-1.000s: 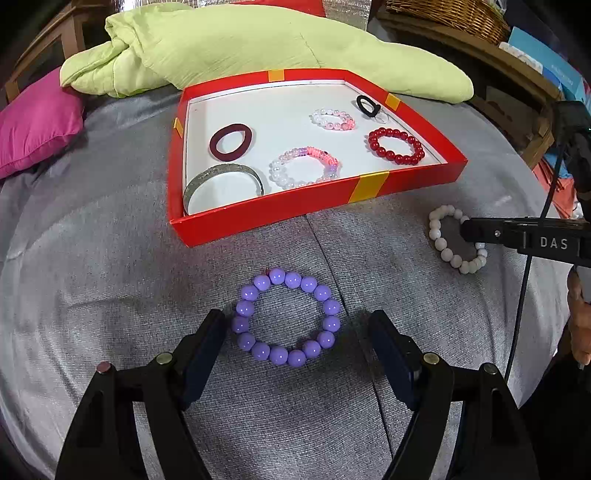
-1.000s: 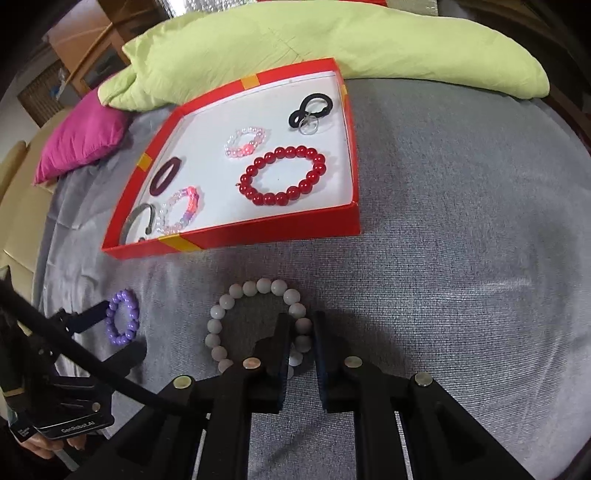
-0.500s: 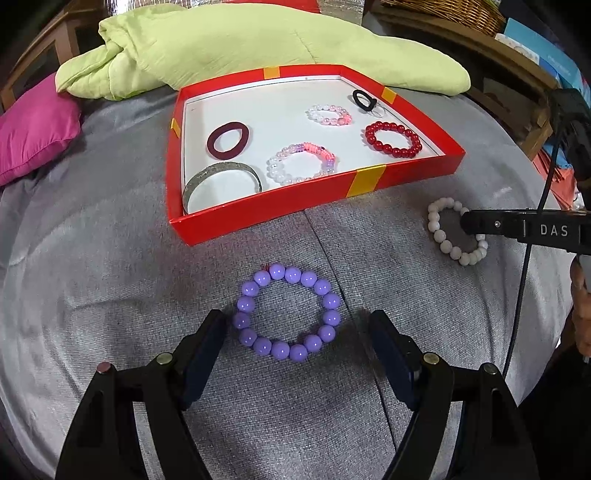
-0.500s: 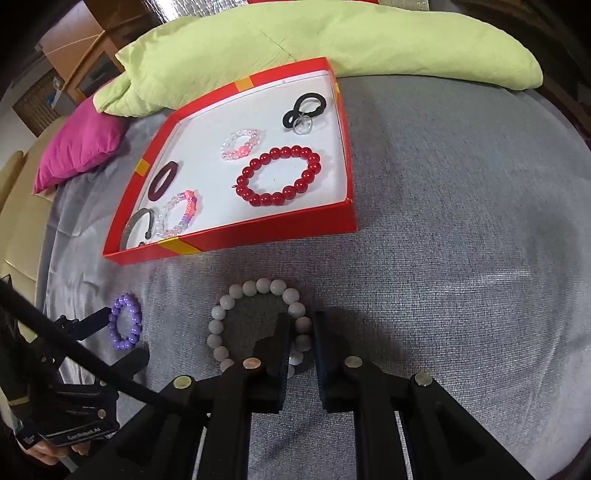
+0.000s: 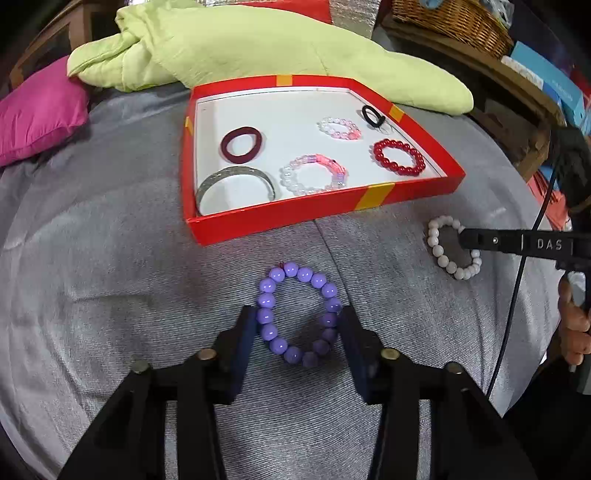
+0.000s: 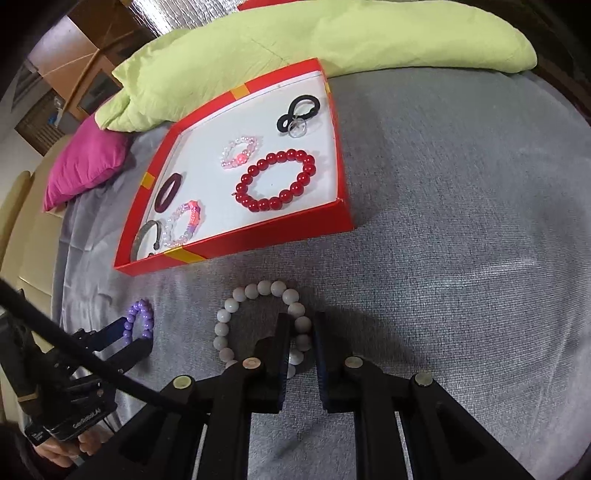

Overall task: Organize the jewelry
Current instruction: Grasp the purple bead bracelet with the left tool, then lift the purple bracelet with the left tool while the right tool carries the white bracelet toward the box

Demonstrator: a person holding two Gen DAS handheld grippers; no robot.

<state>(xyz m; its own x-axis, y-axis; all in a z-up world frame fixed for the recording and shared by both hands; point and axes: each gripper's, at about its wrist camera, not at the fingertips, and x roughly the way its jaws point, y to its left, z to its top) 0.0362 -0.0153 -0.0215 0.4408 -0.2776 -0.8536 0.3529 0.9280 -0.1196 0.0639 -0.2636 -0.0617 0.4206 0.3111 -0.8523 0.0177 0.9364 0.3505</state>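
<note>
A purple bead bracelet (image 5: 297,313) lies on the grey cloth; it also shows in the right wrist view (image 6: 140,319). My left gripper (image 5: 298,325) has closed in on it, both pads touching its sides. A white bead bracelet (image 6: 263,321) lies to its right, also visible in the left wrist view (image 5: 451,246). My right gripper (image 6: 300,328) is shut on its near-right beads. The red tray (image 5: 295,214) holds a red bead bracelet (image 5: 399,157), a pink-white bracelet (image 5: 314,174), a silver bangle (image 5: 235,183), a maroon band (image 5: 241,144) and others.
A lime-green quilt (image 5: 236,44) lies behind the tray. A magenta cushion (image 5: 37,110) sits at the far left. A wicker basket (image 5: 450,22) and shelves stand at the back right. A black cable (image 5: 524,288) hangs by the right gripper.
My left gripper has moved forward and its jaws have narrowed from wide open onto the purple bracelet. My right gripper stays shut on the white bracelet.
</note>
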